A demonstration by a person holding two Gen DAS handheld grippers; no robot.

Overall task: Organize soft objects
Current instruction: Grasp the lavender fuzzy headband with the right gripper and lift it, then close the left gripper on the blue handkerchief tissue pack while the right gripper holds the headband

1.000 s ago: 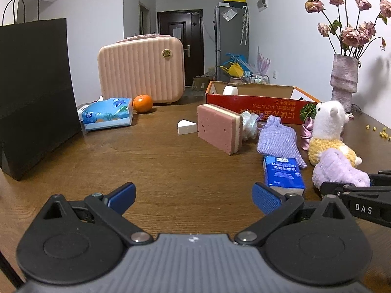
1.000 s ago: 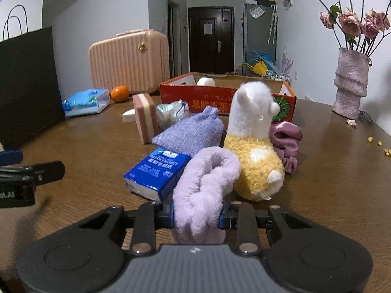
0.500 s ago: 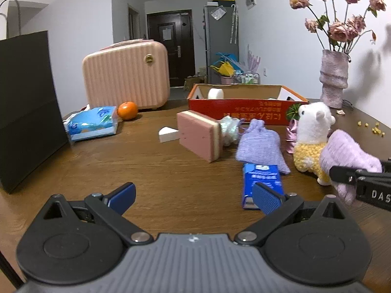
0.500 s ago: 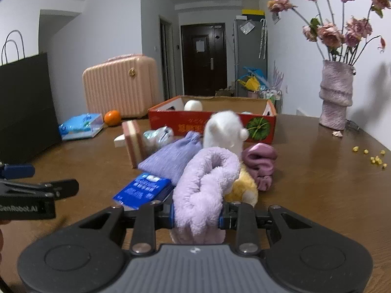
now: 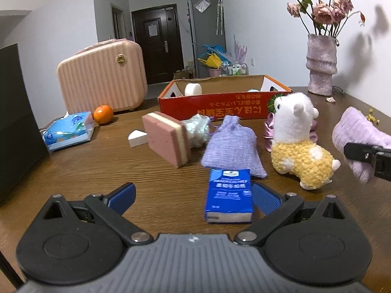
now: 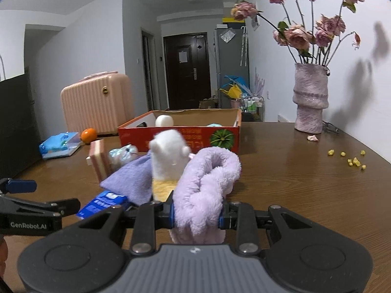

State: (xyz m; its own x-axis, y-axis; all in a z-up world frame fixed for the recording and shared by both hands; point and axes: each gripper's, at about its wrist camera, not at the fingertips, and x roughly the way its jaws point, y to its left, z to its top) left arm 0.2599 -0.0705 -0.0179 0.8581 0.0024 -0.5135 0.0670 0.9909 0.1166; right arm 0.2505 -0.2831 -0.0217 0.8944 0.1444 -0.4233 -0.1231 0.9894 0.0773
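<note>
One lilac fleece roll [image 6: 207, 183] sat pinched in the right gripper [image 6: 196, 216], clear of the table [image 6: 293, 183], long axis running away toward 12 o'clock. Red cardboard box [image 6: 180, 131] lay ahead at 12, beyond the plush alpaca [image 6: 168, 156] and purple pouch [image 6: 132, 180]; right hand nearer by my reckoning. Left gripper [image 5: 193, 195] hovered spread wide and empty, blue tissue pack [image 5: 228, 196] just ahead at 1.

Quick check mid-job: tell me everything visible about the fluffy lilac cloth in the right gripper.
The lilac cloth is a plush, terry-like piece, folded into a thick roll. The right gripper is shut on its lower part; the roll arches forward above the jaws, off the table. It partly hides the plush alpaca behind it.
</note>
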